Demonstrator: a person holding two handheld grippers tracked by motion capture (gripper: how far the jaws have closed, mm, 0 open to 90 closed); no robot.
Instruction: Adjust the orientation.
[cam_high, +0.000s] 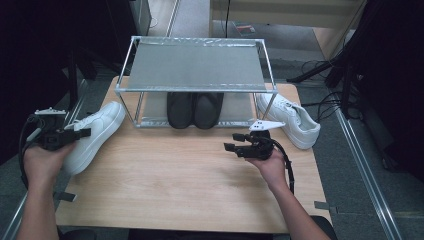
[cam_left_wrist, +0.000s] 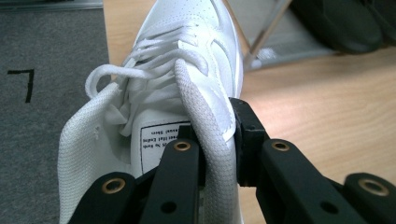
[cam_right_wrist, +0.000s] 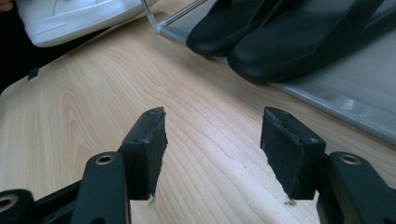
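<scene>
A white sneaker (cam_high: 95, 135) lies at the table's left edge, toe pointing toward the rack. My left gripper (cam_high: 82, 133) is shut on that white sneaker (cam_left_wrist: 187, 84): in the left gripper view its jaws pinch the padded collar at the heel side. A second white sneaker (cam_high: 291, 120) sits right of the rack. A pair of black shoes (cam_high: 194, 110) stands on the rack's lower shelf, also seen as black shoes (cam_right_wrist: 280, 37). My right gripper (cam_high: 231, 142) hovers over the table's middle right, and that right gripper (cam_right_wrist: 212, 140) is open with bare wood between its pads.
A metal two-tier shoe rack (cam_high: 195, 65) stands at the back of the wooden table (cam_high: 175, 185). Grey carpet with a black L mark (cam_left_wrist: 25, 81) lies left of the table. Cables and stands crowd the floor at the right.
</scene>
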